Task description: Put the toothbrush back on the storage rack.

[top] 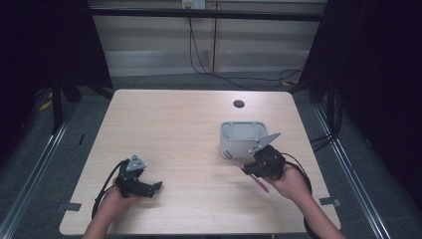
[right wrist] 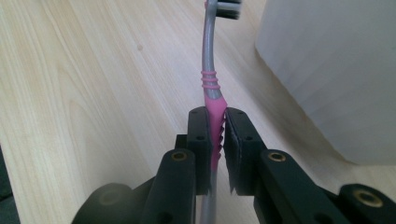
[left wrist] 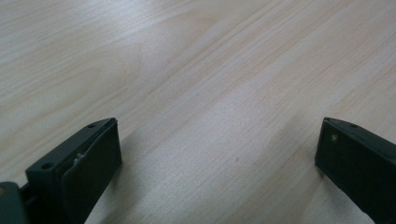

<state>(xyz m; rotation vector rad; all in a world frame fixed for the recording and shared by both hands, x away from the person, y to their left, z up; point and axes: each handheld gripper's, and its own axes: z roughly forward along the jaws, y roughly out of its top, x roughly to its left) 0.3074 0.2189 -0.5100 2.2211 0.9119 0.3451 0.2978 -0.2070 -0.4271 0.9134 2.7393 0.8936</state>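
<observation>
Right gripper view: right gripper (right wrist: pixel 217 122) clamped on pink-and-grey plastic toothbrush (right wrist: pixel 209 70), just beside white plastic bin (top: pixel 242 136) toward table's (top: pixel 169 119) right edge. Likely binning: lift head above rim before releasing. Left gripper (left wrist: pixel 217 154) wide open, empty.

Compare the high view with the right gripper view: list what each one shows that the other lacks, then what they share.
High view alone: the left gripper, jaws apart over bare wood, both hands, the round hole in the table, and the floor with its cables.

Right gripper view alone: the ribbed pink grip pinched between the jaws, and the bristle head.

Shared: the right gripper clamped on the pink and grey toothbrush, the white container beside it, the wooden tabletop.
</observation>
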